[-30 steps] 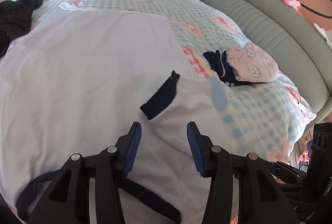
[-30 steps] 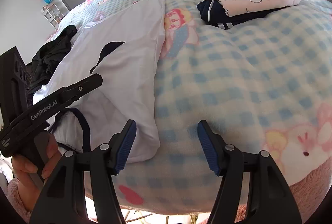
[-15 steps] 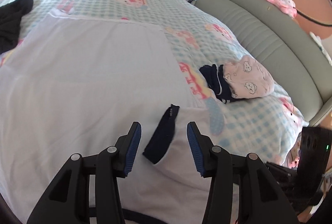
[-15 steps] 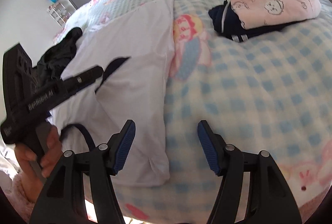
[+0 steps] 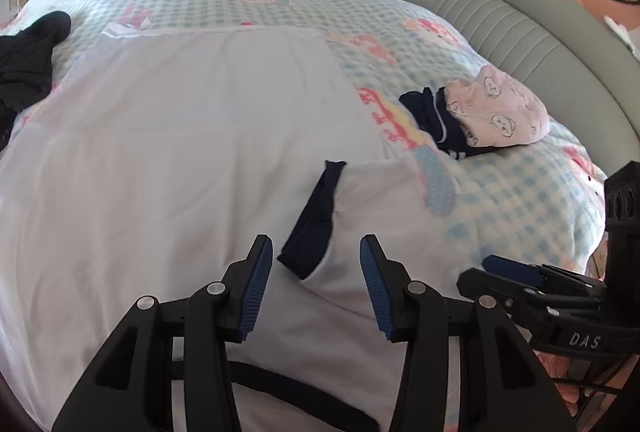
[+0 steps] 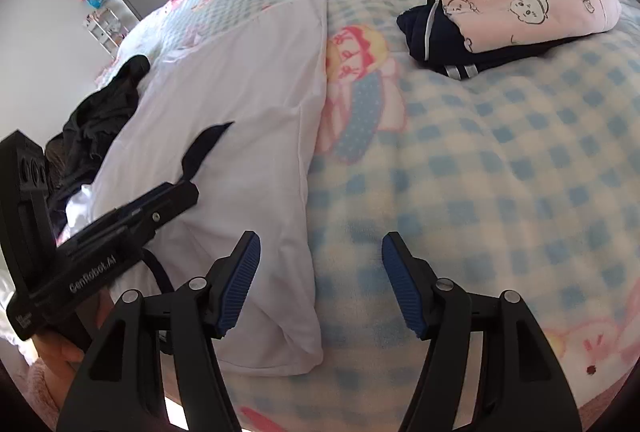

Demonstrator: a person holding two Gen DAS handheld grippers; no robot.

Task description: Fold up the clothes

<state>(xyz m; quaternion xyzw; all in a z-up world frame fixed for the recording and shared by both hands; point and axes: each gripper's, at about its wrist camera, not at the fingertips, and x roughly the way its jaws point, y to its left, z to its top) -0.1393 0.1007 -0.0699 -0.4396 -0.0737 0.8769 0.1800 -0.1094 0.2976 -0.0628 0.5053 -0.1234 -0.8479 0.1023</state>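
Left wrist view, my left gripper (image 5: 316, 284) gaping over white shirt's (image 5: 180, 160) navy cuff (image 5: 314, 224), right gripper (image 6: 320, 284) gaping empty beside shirt's edge.

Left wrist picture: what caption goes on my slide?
Open left gripper above a white shirt's navy sleeve cuff on the bed.

A checked cartoon blanket (image 6: 500, 168) covers the bed beside a grey-green padded headboard (image 5: 520, 32).

White shirt's (image 5: 180, 152) near hem cut off
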